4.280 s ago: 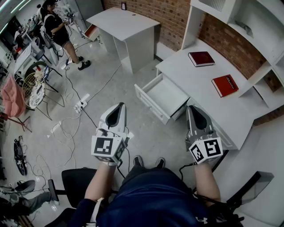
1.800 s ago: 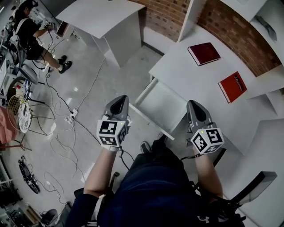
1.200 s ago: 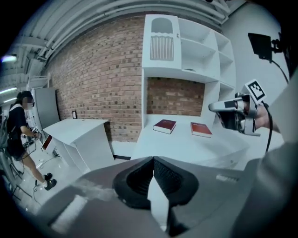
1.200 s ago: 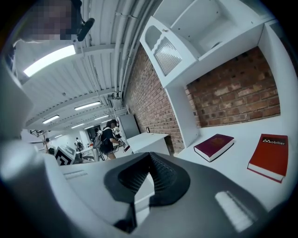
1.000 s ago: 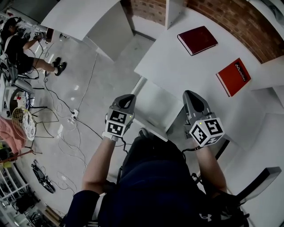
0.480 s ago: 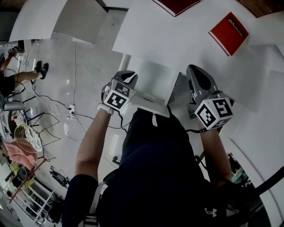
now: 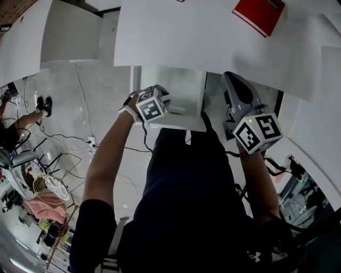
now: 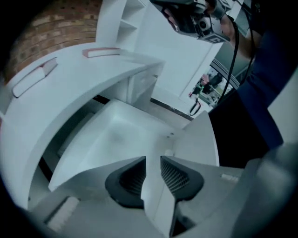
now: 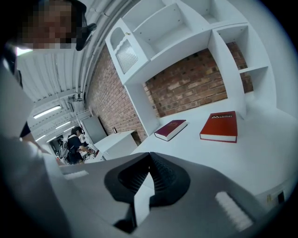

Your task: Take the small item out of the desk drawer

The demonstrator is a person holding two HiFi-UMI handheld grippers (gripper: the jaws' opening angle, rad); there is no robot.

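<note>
Steep downward view over a person's dark blue shirt (image 7: 186,202), filling the lower middle of the frame. At upper centre, an open white drawer (image 7: 186,88), pulled out from under a white desk surface (image 7: 176,37). Left claw (image 7: 159,91) over the drawer's left part, marker cube (image 7: 151,109) toward the camera. Just right of it, inside the drawer, a small pale item (image 7: 178,110), too blurred to identify. Right claw (image 7: 237,89) at centre right, beside the drawer's right edge and apart from it. Red book (image 7: 259,13) flat on the surface at the upper right edge.

In the left gripper view, claw released: pads (image 8: 132,179) parted by a narrow gap, nothing between them, white drawer floor beyond. Just above the pads, near the drawer's right wall, possibly the same small pale item; hard to tell.

In the right gripper view, claw clenched, tips together, empty. Beyond it, right of centre, the red book and a dark red book (image 9: 170,129) lying apart on the surface, with a brick wall (image 9: 191,88) and white shelves (image 9: 186,28) behind. At far left, another person (image 9: 74,142) standing.
</note>
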